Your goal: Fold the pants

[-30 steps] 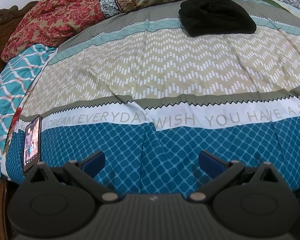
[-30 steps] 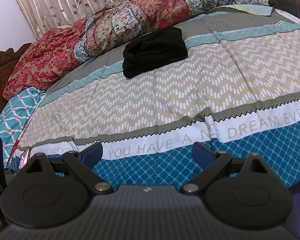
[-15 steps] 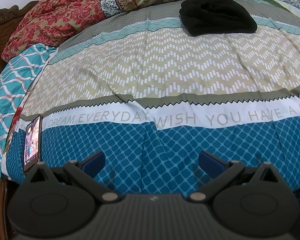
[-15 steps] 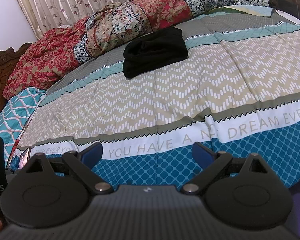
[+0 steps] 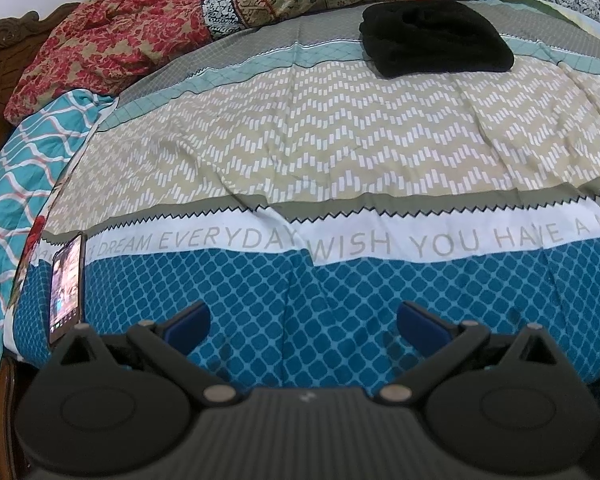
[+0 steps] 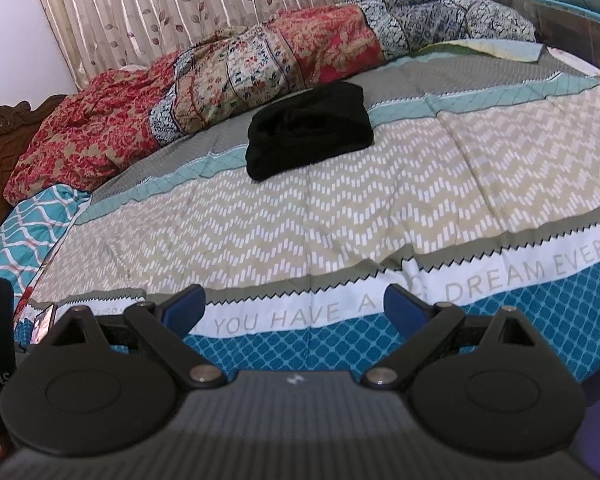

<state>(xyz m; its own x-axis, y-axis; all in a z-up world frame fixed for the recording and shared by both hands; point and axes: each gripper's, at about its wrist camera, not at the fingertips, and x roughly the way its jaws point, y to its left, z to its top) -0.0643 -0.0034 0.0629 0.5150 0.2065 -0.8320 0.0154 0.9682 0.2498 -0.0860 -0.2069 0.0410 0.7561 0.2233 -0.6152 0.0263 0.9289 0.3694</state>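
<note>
Black pants [image 5: 436, 38] in soft folded bundle on quilted patterned bed [image 5: 340, 152], left hand-held gripper [image 5: 303, 320] and right hand-held gripper [image 6: 292, 304] spread apart, empty, positions unchanged from earlier frames.

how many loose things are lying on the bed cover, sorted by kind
black pants: 1
phone: 1
rumpled quilts: 1 heap, number hard to tell
total: 3

Each claw, left [image 5: 303, 322] and right [image 6: 294, 307], has a matte black ribbed body with two round discs. Black link arms pivot on silver screws. The fingers [image 5: 188, 320] carry dark blue pads.
</note>
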